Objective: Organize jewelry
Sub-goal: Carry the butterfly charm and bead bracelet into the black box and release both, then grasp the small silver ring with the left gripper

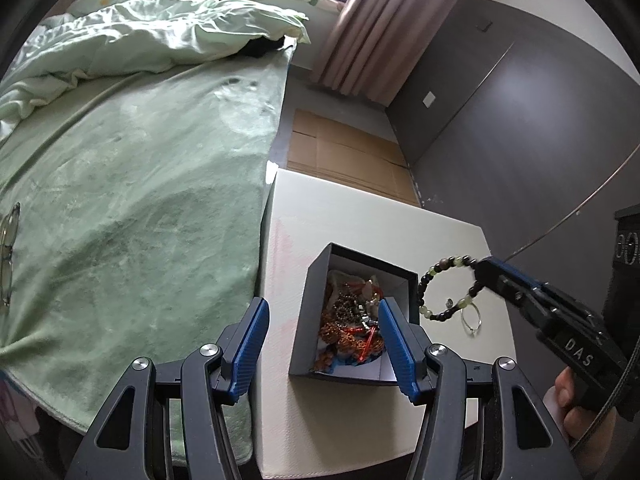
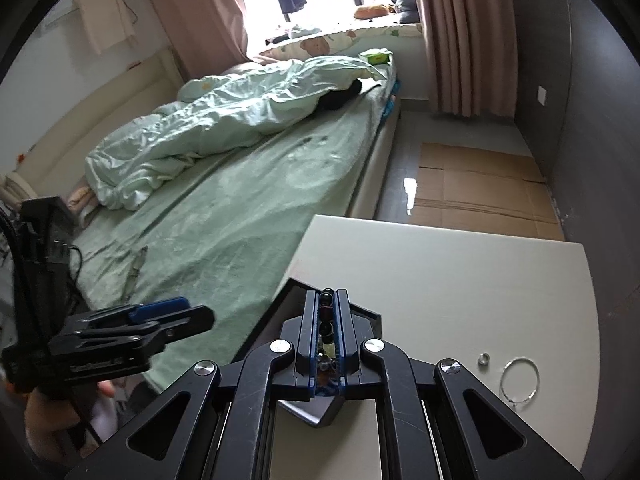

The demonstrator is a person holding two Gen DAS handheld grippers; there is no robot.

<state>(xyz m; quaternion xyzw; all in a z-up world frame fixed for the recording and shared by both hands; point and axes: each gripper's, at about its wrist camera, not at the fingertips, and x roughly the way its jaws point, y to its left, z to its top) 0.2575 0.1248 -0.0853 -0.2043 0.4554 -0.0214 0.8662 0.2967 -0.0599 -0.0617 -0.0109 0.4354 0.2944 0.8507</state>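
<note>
A dark open box (image 1: 311, 300) holding a heap of mixed jewelry (image 1: 352, 320) stands on the white table (image 1: 360, 208). My left gripper (image 1: 323, 302) hovers open just above the box's near-left side, with nothing between its blue pads. To the right of the box, my right gripper (image 1: 482, 268) is shut on a bracelet of dark and pale green beads (image 1: 424, 284), which hangs in a loop above the table. In the right wrist view the beads (image 2: 327, 300) sit clamped between the pads of the right gripper (image 2: 326, 294), and the box (image 2: 288, 292) is mostly hidden beneath it.
A thin silver bangle (image 2: 520, 380) and a small ring (image 2: 484, 359) lie on the table at the right. A bed with a green blanket (image 1: 140, 200) borders the table's left edge, with glasses (image 1: 8, 256) on it. Cardboard (image 1: 344, 152) covers the floor beyond.
</note>
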